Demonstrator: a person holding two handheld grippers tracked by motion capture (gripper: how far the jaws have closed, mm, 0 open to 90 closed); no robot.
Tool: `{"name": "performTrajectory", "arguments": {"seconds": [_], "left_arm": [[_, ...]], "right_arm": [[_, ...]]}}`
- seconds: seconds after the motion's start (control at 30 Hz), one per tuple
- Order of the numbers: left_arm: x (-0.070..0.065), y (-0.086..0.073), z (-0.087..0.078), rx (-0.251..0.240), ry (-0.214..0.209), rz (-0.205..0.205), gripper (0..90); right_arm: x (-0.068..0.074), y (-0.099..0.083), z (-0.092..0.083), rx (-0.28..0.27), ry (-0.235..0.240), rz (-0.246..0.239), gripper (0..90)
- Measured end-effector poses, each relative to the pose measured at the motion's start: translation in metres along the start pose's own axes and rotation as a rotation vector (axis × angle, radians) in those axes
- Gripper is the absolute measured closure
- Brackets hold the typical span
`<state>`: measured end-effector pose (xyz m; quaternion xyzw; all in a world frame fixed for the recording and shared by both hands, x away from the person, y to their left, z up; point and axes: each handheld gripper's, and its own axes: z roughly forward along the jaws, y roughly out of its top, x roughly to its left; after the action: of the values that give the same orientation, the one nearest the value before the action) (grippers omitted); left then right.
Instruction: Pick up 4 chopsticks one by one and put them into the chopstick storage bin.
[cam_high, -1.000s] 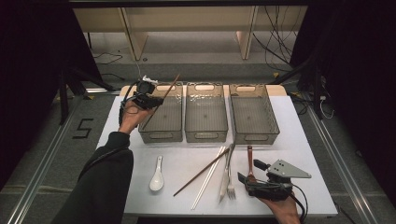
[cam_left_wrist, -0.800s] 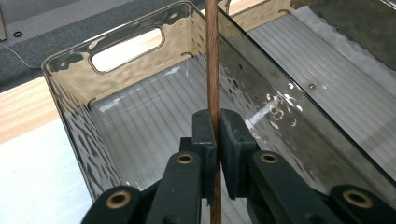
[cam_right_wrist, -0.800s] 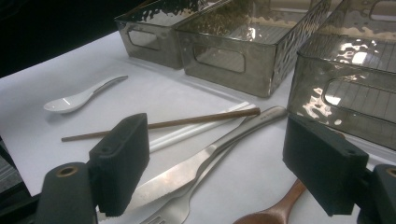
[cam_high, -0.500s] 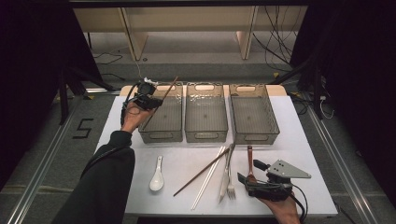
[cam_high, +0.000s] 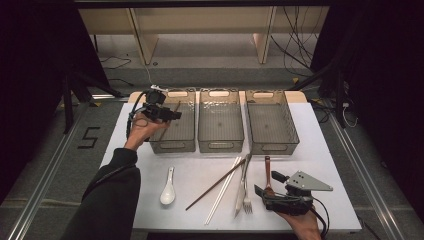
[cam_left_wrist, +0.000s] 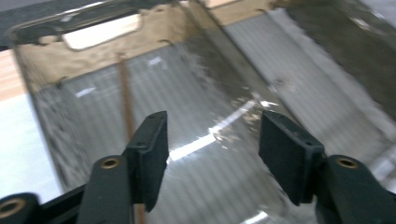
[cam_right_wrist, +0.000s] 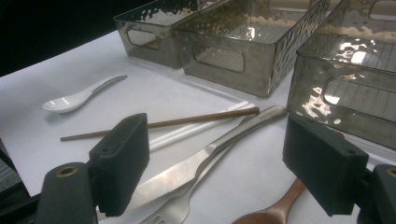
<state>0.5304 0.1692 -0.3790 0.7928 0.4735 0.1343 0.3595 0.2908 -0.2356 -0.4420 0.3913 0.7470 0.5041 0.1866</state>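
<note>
My left gripper (cam_high: 172, 114) (cam_left_wrist: 212, 122) hangs over the left clear bin (cam_high: 186, 145). Its jaws have just been opening and stand open with nothing between them. A brown chopstick (cam_left_wrist: 124, 100) lies on that bin's floor, just left of the left jaw. My right gripper (cam_high: 268, 185) (cam_right_wrist: 217, 128) rests open near the table's front right. It sits low over a knife (cam_right_wrist: 201, 163), a fork (cam_right_wrist: 173, 210) and a wooden spoon (cam_right_wrist: 275, 211), touching none of them.
Middle bin (cam_high: 220, 142) and right bin (cam_high: 273, 145) stand beside the left one. On the white table (cam_high: 325, 150) lie a white spoon (cam_high: 168, 187), a second brown chopstick (cam_high: 217, 183) and white chopsticks (cam_high: 223, 190).
The left gripper's jaws opened and let go of the brown chopstick, which had stuck up at a slant and now lies in the left bin. The right gripper stayed still.
</note>
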Motion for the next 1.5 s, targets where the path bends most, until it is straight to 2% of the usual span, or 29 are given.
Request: {"name": "performTrajectory", "arguments": {"seconds": [0.17, 0.37, 0.53, 0.57, 0.67, 0.73, 1.13, 1.4, 1.5], "left_arm": [[-0.024, -0.010, -0.014, -0.001, -0.054, 0.011, 32.5], [-0.046, -0.027, -0.023, -0.002, -0.102, 0.025, 26.3], [-0.058, -0.041, -0.024, -0.004, -0.125, 0.029, 23.6], [-0.061, -0.042, -0.023, 0.013, -0.125, 0.040, 23.2], [-0.071, -0.048, -0.023, 0.014, -0.132, 0.053, 22.2], [-0.078, -0.051, -0.021, 0.039, -0.136, 0.078, 21.6], [-0.105, -0.070, -0.013, 0.134, -0.161, 0.134, 19.6], [-0.132, -0.092, 0.006, 0.241, -0.180, 0.186, 20.0], [-0.139, -0.097, 0.011, 0.271, -0.185, 0.192, 21.4]], "right_arm": [[0.000, 0.000, 0.000, 0.001, -0.002, 0.002, 23.5], [0.000, 0.000, 0.000, 0.002, -0.003, 0.001, 23.5], [0.000, 0.000, 0.000, 0.004, -0.003, 0.001, 23.5], [0.000, 0.000, 0.000, 0.005, -0.003, 0.001, 23.5], [0.000, 0.000, 0.000, 0.004, -0.004, -0.003, 23.5], [0.001, 0.001, -0.001, 0.001, -0.004, -0.002, 23.5], [0.000, 0.002, -0.003, -0.006, -0.006, -0.008, 23.5], [0.002, 0.002, -0.002, -0.003, -0.006, -0.011, 23.5], [0.002, 0.001, -0.002, -0.002, -0.007, -0.015, 23.5]]}}
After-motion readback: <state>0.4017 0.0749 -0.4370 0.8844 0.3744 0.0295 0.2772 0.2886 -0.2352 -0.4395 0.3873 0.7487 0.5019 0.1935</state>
